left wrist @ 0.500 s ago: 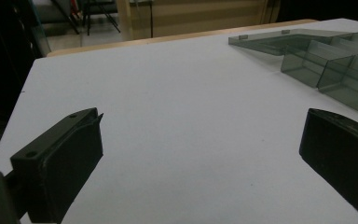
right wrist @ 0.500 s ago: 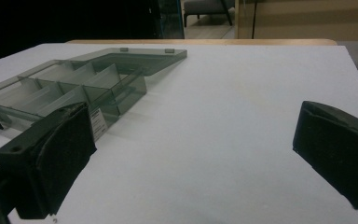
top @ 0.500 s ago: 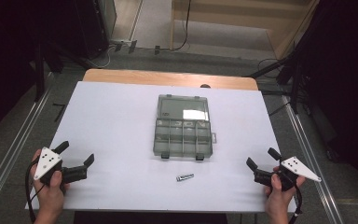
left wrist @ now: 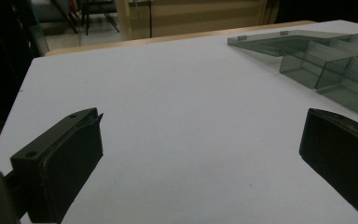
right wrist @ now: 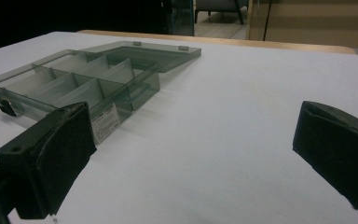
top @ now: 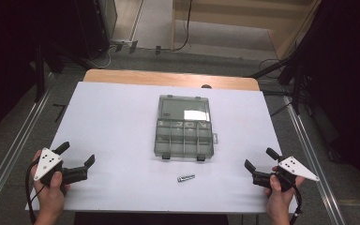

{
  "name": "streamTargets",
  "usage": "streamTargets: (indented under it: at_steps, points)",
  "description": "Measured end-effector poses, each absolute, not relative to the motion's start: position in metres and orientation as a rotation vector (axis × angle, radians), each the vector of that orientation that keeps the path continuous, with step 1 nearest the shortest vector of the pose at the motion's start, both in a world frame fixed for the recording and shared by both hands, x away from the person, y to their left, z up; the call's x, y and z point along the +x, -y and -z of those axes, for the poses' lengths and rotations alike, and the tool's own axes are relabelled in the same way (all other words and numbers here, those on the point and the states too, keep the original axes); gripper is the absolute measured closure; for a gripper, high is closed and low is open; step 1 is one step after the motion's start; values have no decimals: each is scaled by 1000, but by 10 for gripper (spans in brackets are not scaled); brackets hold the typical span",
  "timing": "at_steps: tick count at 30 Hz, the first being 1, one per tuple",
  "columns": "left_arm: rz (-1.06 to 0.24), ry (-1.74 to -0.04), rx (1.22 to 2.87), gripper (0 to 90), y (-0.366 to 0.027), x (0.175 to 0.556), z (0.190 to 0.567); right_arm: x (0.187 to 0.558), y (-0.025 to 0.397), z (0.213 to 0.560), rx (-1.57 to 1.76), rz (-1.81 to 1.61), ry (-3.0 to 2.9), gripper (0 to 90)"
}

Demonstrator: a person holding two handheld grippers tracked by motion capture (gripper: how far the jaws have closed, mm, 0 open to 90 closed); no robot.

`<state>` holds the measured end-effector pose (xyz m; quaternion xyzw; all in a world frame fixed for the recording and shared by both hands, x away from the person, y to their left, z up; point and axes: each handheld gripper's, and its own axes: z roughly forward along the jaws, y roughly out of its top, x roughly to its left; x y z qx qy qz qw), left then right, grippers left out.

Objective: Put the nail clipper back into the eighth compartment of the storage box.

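Though near neither claw, bolt (top: 185,178) midway between both.

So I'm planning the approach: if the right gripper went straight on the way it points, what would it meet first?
Probably nothing: the right gripper aims past the organizer box, which stays left of its line. Only bare table lies ahead, though depth is unclear.

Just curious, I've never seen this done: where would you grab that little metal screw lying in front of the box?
Probably across the screw's thin shank, coming straight down from above: it lies flat on the white table, lengthwise left to right, so the jaws should close from front and back.
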<state>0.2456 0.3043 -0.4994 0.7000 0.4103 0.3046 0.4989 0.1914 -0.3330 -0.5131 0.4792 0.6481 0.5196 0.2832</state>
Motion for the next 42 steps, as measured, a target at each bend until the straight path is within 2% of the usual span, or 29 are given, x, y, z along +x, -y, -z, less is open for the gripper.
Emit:
streamTargets:
  at_steps: [25, 42]
  points:
    - [-738, -988, 1712, 0, -302, 247, 500, 214, 288, 478, 1070, -1395, -1973, 0]
    - [-738, -986, 1715, 0, -302, 246, 500, 233, 263, 469, 974, -1383, -2100, 0]
